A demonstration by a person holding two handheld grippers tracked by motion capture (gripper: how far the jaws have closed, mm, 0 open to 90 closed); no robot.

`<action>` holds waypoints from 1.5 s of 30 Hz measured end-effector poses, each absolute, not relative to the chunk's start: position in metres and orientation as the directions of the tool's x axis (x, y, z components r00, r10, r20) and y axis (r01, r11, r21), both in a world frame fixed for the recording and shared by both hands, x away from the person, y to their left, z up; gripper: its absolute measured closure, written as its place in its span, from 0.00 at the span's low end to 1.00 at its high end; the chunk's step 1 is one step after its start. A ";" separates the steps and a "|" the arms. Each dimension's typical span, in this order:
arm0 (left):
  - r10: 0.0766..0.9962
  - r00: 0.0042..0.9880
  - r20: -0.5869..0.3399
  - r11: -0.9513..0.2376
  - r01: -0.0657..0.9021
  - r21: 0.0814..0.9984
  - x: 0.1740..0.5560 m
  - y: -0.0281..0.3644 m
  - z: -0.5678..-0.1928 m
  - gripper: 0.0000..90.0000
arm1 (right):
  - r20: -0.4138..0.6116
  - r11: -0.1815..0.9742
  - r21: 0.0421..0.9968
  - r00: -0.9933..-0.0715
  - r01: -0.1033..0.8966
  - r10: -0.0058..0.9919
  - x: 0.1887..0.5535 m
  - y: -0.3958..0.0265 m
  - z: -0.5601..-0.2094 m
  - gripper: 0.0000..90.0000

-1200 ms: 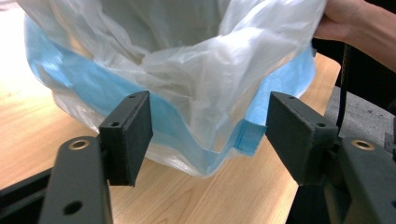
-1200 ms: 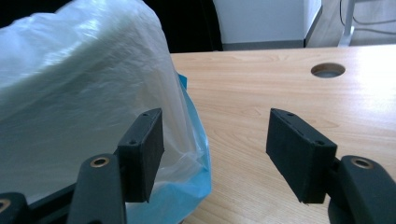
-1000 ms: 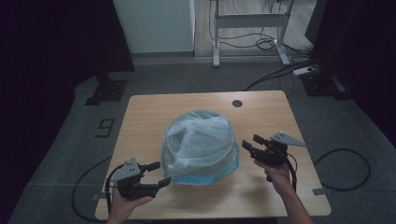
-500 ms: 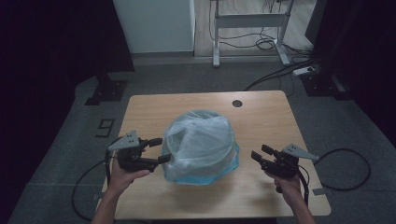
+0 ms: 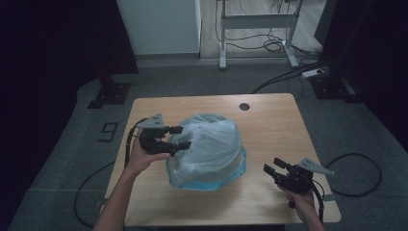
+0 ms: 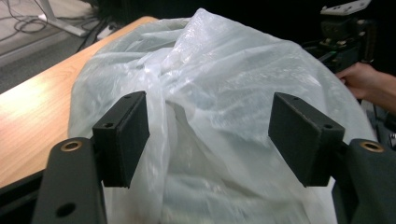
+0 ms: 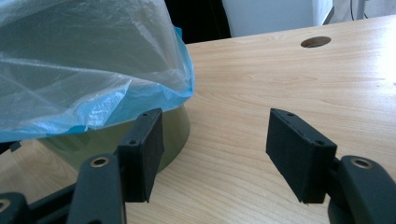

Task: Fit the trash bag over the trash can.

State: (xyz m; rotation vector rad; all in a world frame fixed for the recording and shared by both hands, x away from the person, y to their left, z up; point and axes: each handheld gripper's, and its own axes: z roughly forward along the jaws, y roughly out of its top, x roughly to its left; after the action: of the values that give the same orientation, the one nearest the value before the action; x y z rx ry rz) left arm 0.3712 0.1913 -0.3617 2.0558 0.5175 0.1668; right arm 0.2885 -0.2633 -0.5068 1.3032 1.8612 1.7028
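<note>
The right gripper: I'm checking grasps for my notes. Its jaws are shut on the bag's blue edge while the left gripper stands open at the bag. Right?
Not quite. The right gripper is open too: the right gripper view shows its jaws apart over bare table, with the blue edge of the plastic bag off to the side, untouched. The left gripper does stand open at the bag.

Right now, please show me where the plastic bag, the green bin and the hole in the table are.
plastic bag (image 5: pixel 211 144): high view, crumpled top.
green bin (image 7: pixel 175 130): right gripper view, bare wall under the bag's edge.
table hole (image 5: pixel 244 106): high view, its middle.
</note>
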 end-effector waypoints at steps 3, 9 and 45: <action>0.421 0.903 -0.084 -0.471 0.297 0.831 0.377 0.183 -0.362 0.32 | 0.342 -0.117 0.907 -0.545 0.404 0.766 0.286 -0.265 -0.505 0.40; 0.412 0.910 -0.044 -0.574 0.297 0.763 0.384 0.168 -0.366 0.34 | 0.339 -0.117 0.910 -0.550 0.397 0.763 0.282 -0.266 -0.503 0.40; 0.325 0.938 -0.118 -0.535 0.286 0.795 0.415 0.144 -0.345 0.40 | 0.353 -0.133 0.904 -0.534 0.406 0.768 0.281 -0.271 -0.506 0.43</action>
State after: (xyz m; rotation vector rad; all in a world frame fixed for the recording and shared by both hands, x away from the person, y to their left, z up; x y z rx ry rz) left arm 0.4148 0.1444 -0.3455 2.1660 0.4313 0.0545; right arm 0.2807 -0.2709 -0.5058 1.3148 1.8389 1.7144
